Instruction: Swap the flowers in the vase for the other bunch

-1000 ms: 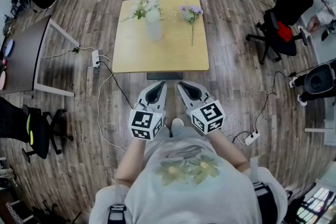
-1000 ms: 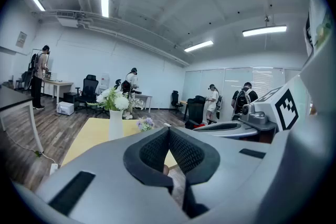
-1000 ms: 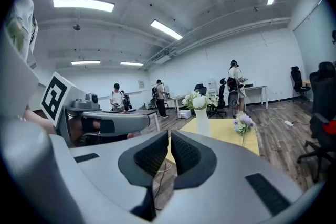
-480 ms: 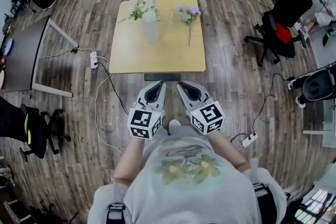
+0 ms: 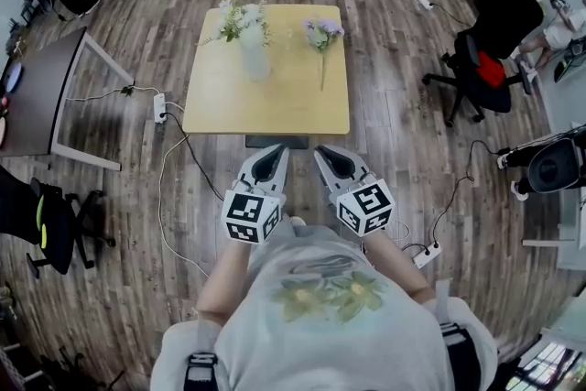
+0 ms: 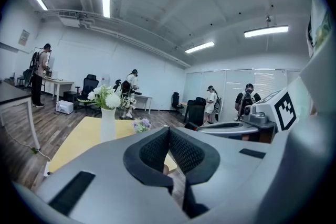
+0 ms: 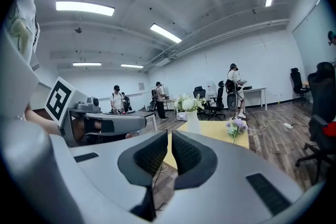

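A white vase with white flowers stands upright at the back left of the yellow table. A purple bunch lies flat on the table to the vase's right. Both grippers hang side by side in front of the person, short of the table's near edge. My left gripper and right gripper are shut and hold nothing. The left gripper view shows the vase and purple bunch beyond the shut left gripper. In the right gripper view the vase and purple bunch lie beyond the right gripper.
A dark side table stands at the left and black office chairs at the right. Power strips and cables trail over the wooden floor round the table. Several people stand at desks far behind the table.
In the head view the table has slid a little left and its near edge sits closer to the grippers. Both grippers stay shut and side by side.
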`<control>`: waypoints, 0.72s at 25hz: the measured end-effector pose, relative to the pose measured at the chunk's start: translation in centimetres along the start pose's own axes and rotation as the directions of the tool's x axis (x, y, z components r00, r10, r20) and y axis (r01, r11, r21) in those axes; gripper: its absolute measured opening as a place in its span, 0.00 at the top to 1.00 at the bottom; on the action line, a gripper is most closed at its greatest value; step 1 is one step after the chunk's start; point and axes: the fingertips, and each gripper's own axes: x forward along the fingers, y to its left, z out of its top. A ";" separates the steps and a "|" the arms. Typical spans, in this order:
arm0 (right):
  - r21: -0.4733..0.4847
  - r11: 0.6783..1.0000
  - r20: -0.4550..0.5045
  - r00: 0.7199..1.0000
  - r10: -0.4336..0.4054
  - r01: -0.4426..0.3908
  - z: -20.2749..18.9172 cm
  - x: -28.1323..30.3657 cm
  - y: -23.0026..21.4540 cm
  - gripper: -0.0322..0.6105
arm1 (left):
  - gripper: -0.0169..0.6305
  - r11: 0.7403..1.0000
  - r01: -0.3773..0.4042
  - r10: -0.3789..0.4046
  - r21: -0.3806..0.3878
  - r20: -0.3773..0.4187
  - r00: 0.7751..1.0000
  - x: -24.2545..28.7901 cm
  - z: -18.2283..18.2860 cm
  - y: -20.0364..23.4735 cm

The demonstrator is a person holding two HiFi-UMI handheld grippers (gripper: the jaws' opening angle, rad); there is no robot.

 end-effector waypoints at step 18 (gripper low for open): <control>0.019 0.998 -0.035 0.997 0.066 -0.066 1.0 5.3 -3.5 0.87 | 0.95 0.999 -0.034 0.034 -0.007 -0.034 0.999 5.0 0.9 4.3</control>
